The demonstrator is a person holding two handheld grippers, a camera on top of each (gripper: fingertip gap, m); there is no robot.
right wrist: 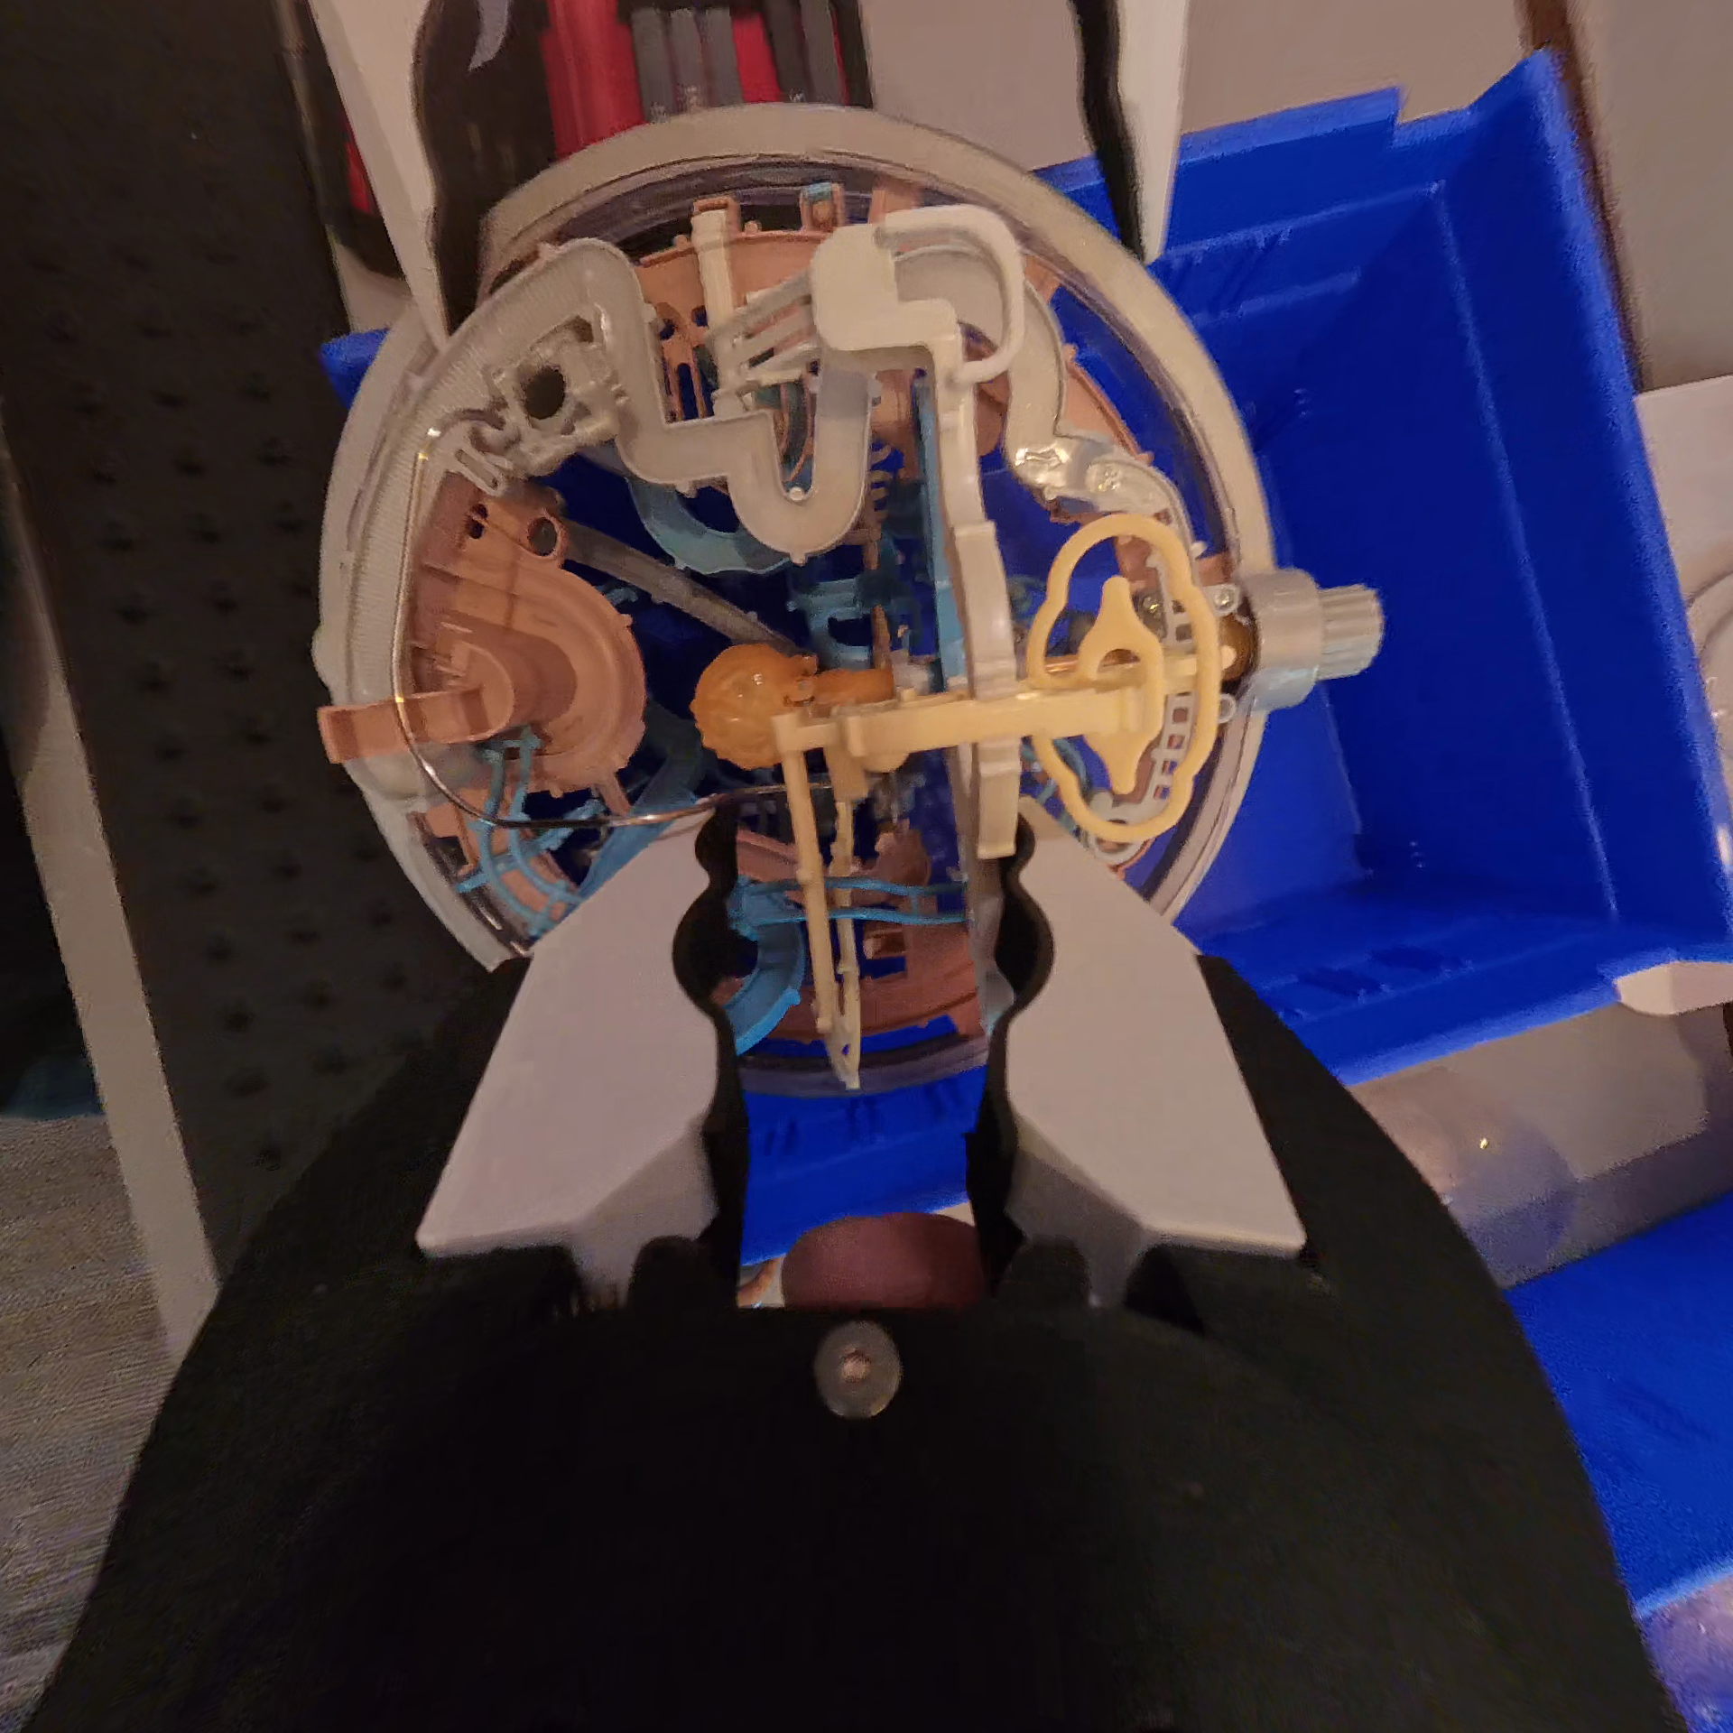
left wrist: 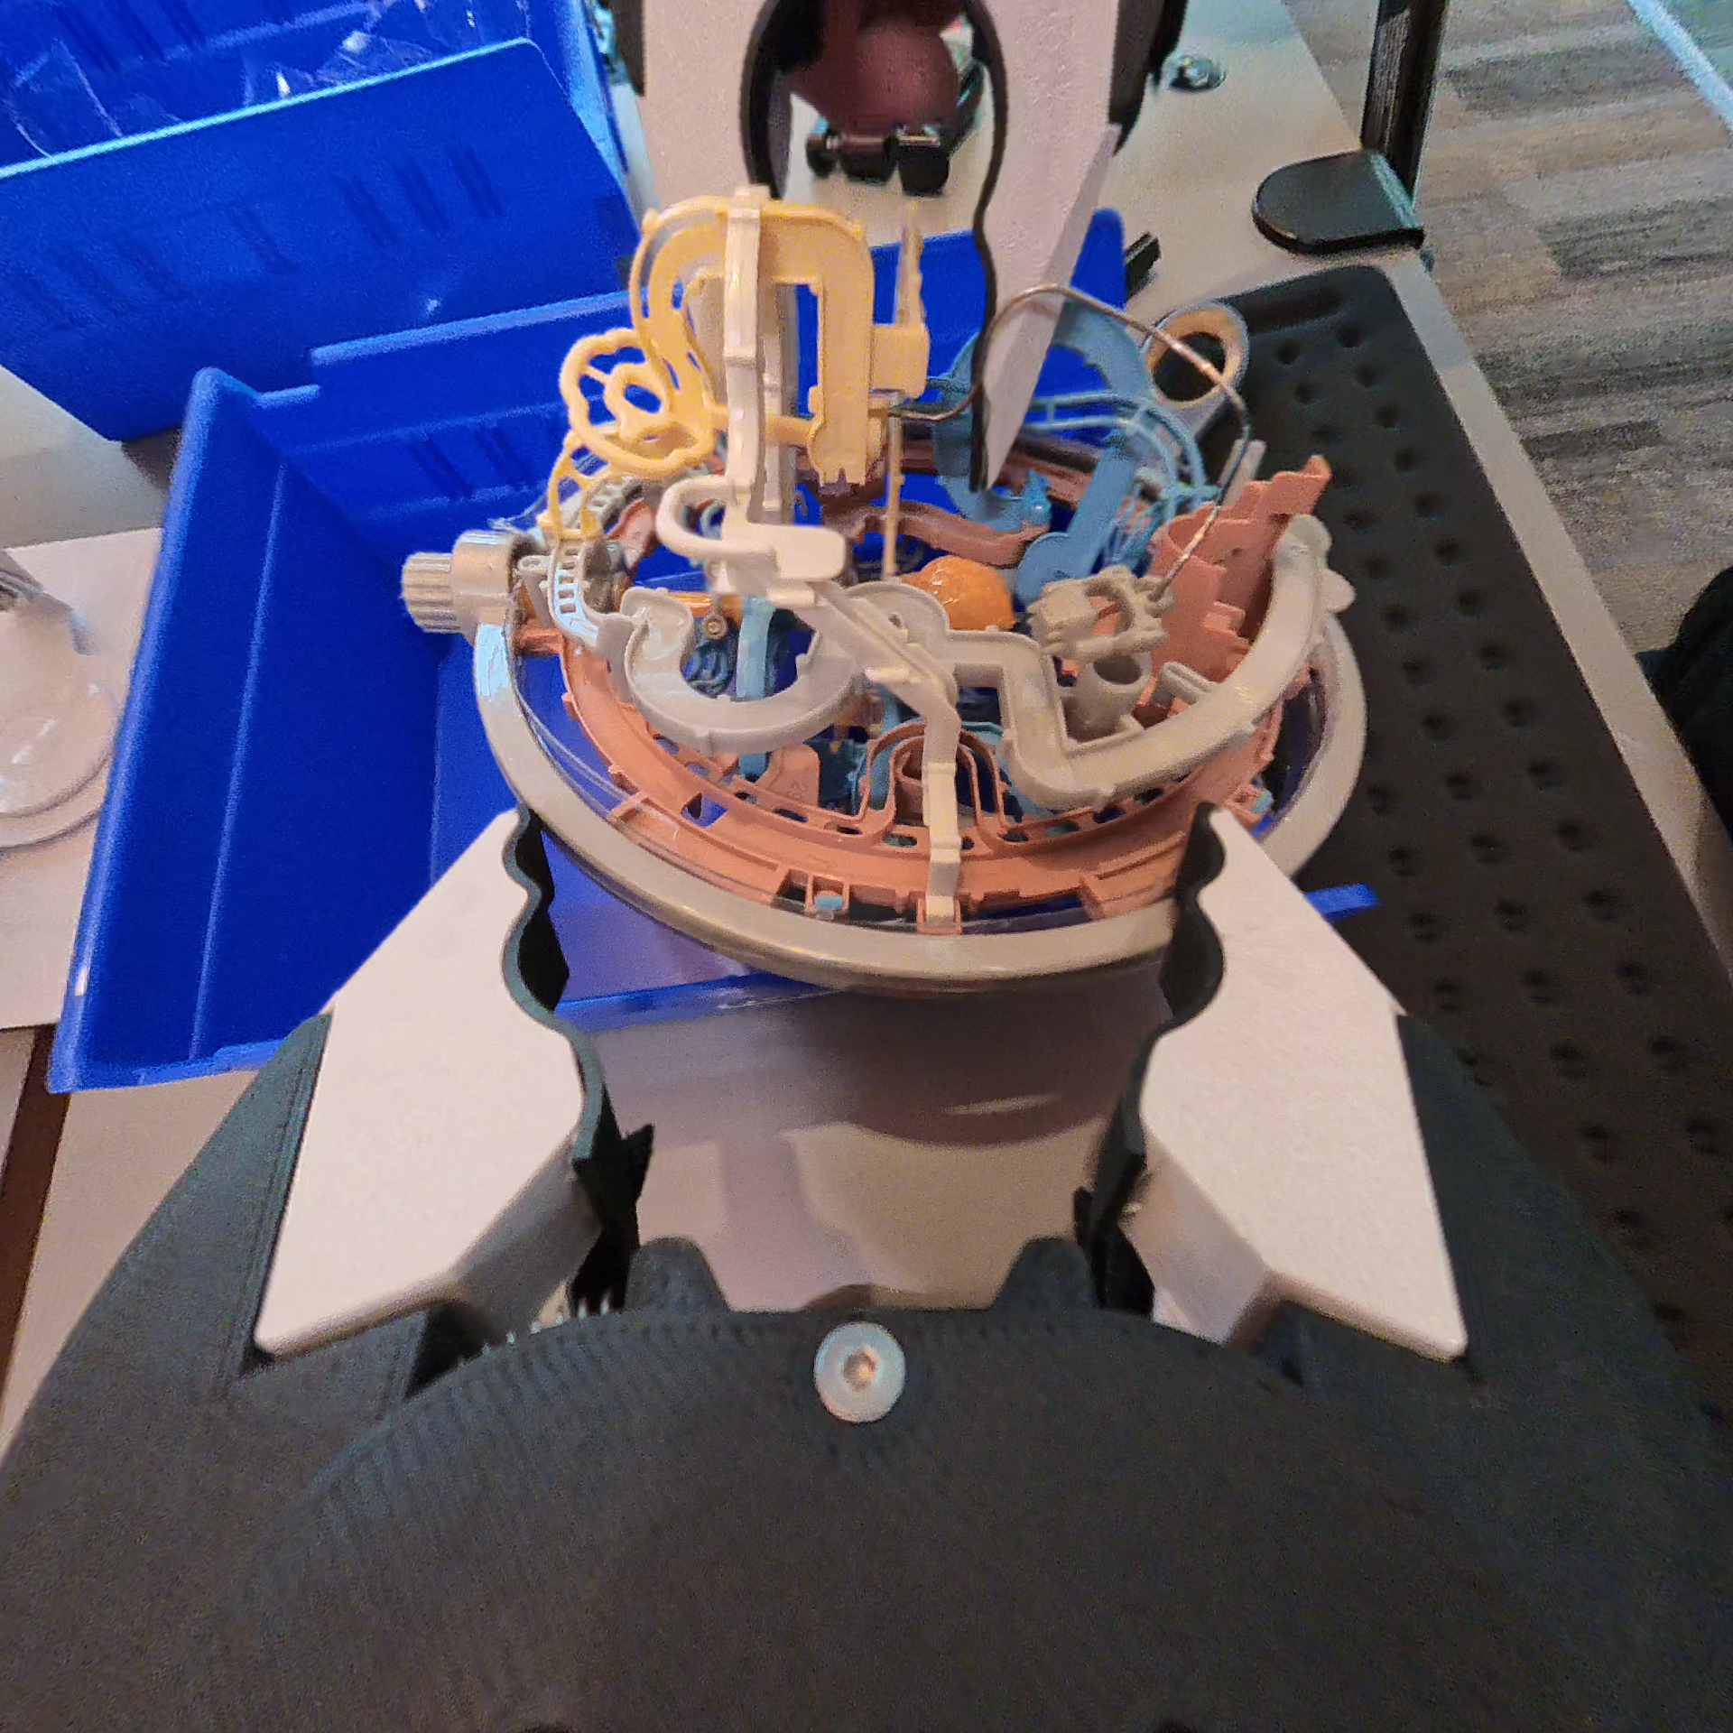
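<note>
A pale tabletop [left wrist: 1210, 169] carries a black perforated mat [left wrist: 1500, 656] and blue bins [left wrist: 281, 234], beside grey carpet [left wrist: 1594, 188].

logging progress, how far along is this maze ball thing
Done: the top cover looks off, tracks exposed; a clear dome lies beside the blue bin. In hand: the left gripper clamps the maze ball half at its grey ring; the right gripper, open, straddles a cream strut. Left: cannot tell.
</note>
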